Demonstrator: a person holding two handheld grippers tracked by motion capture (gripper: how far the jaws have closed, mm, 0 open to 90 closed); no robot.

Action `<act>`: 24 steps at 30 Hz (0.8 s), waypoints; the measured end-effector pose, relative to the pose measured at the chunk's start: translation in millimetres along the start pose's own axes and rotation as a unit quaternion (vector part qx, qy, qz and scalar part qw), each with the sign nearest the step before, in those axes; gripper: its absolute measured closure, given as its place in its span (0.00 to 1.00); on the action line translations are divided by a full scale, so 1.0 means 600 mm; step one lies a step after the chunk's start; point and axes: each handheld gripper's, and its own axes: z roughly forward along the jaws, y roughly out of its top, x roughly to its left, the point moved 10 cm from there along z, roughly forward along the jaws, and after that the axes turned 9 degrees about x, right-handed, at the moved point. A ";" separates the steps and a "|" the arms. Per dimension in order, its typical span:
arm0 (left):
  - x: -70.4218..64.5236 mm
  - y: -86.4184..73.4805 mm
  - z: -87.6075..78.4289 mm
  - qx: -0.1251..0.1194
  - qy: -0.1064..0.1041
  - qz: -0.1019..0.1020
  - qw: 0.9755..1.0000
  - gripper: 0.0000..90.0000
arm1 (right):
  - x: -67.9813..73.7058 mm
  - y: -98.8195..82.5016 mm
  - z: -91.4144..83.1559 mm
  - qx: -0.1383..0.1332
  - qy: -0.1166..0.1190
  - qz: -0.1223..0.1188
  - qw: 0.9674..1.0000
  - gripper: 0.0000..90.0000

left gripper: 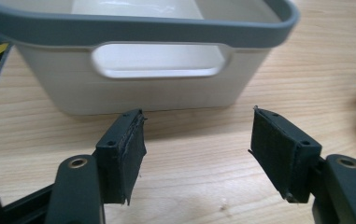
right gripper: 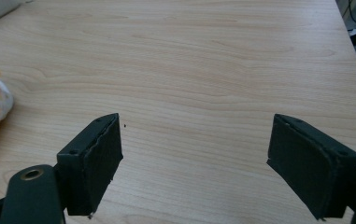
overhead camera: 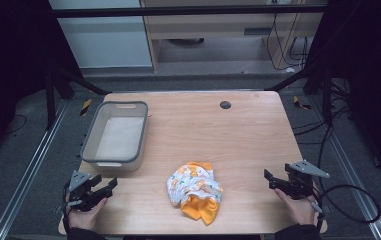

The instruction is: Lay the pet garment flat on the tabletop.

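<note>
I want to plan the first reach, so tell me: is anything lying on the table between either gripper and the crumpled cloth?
Nothing visible does. The crumpled cloth lies alone near the table's front edge, with bare wood between it and both the left gripper and the right gripper. Both stand open and empty. The bin sits behind the left gripper's line.

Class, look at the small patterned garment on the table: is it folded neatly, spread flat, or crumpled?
Crumpled. The garment lies in a bunched heap on the table, white printed fabric rumpled over orange parts, with no flat layers or straight folded edges.
</note>
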 end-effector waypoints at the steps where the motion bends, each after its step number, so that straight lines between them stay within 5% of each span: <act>1: -0.005 0.000 0.000 0.000 -0.004 0.004 1.000 0.39 | 0.002 0.000 0.000 0.000 0.002 -0.001 1.000 0.20; 24: -0.081 0.003 -0.001 0.012 -0.034 0.070 0.997 0.33 | 0.065 0.019 -0.011 0.001 0.059 -0.044 0.997 0.26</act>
